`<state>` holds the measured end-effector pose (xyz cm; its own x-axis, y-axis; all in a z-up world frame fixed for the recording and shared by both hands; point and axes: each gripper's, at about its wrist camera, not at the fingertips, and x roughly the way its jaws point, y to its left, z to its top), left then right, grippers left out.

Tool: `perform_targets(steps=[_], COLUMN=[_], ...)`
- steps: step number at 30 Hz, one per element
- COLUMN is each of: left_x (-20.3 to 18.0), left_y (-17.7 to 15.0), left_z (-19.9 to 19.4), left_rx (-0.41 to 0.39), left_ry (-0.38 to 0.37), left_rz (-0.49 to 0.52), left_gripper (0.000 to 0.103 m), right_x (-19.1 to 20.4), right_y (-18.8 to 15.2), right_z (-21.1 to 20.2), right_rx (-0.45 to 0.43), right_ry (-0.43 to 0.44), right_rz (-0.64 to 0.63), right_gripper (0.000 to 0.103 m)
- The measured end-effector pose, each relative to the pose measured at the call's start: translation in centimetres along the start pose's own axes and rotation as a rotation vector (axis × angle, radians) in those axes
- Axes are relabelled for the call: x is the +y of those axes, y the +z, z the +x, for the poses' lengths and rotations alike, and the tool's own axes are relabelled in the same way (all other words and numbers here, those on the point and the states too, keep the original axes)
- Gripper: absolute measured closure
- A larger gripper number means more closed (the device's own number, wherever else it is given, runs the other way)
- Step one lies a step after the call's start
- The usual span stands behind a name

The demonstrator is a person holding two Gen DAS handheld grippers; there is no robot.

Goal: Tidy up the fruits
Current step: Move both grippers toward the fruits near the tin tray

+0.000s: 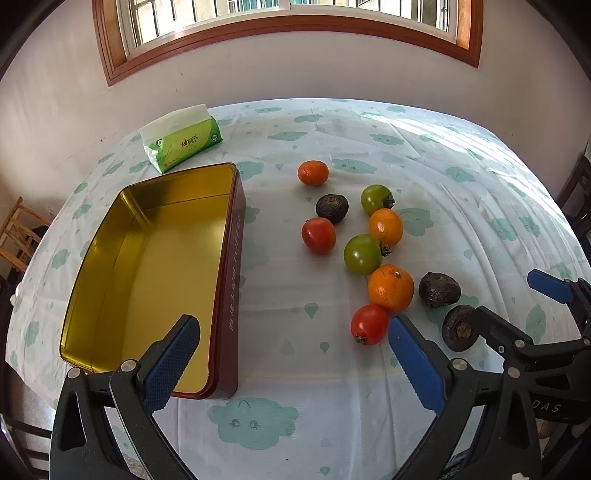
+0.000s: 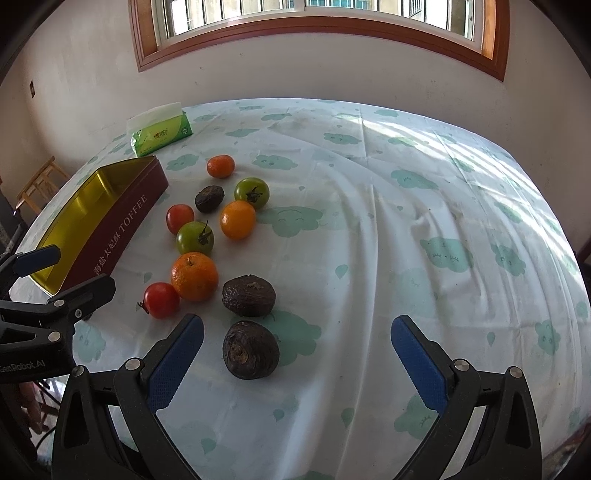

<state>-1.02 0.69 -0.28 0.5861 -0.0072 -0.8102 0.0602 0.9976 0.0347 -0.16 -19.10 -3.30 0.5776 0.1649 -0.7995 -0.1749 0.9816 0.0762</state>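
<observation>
- Desk (image 2: 369, 221), under a white cloth printed with green clouds, carries everything; a wood-framed window (image 2: 321, 22) sits in the wall behind.
- Toffee tin (image 1: 155, 266), dark red outside, gold inside, lies open on the left side of the desk. Nothing in it. Left wrist view looks straight into its floor; right wrist view shows only the lettered side wall and a strip of the interior.
- Left hand-held gripper (image 1: 293, 354): fingers spread wide, holding nothing, low over the desk. Its left finger overlaps the tin's near corner; its right finger tip is just beside a red tomato (image 1: 369, 324).
- Right hand-held gripper (image 2: 297, 354): fingers spread wide, empty. A dark wrinkled fruit (image 2: 250, 350) lies on the cloth between them, nearer the left finger, touching neither. In the left wrist view the right gripper's finger half hides this fruit.
- Tissue pack (image 1: 183, 142), green, at the far left beyond the tin.
- Fruits are all loose on the cloth to the right of the tin: three oranges, two green tomatoes, two red tomatoes, three dark wrinkled fruits.
- Largest orange (image 2: 194, 277) touches the near red tomato.
</observation>
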Motion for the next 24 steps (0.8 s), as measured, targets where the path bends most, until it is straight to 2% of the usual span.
perform_targets(steps=[24], left_x=[-0.16], left_y=[-0.54], left_z=[-0.12], left_rx=[0.016], left_ry=[0.004], left_rz=[-0.001], left_gripper=[0.002], right_x=[0.44], right_y=[-0.84], right_z=[0.09], right_rx=[0.0], right_ry=[-0.028], right_rz=[-0.026], right_gripper=[0.002])
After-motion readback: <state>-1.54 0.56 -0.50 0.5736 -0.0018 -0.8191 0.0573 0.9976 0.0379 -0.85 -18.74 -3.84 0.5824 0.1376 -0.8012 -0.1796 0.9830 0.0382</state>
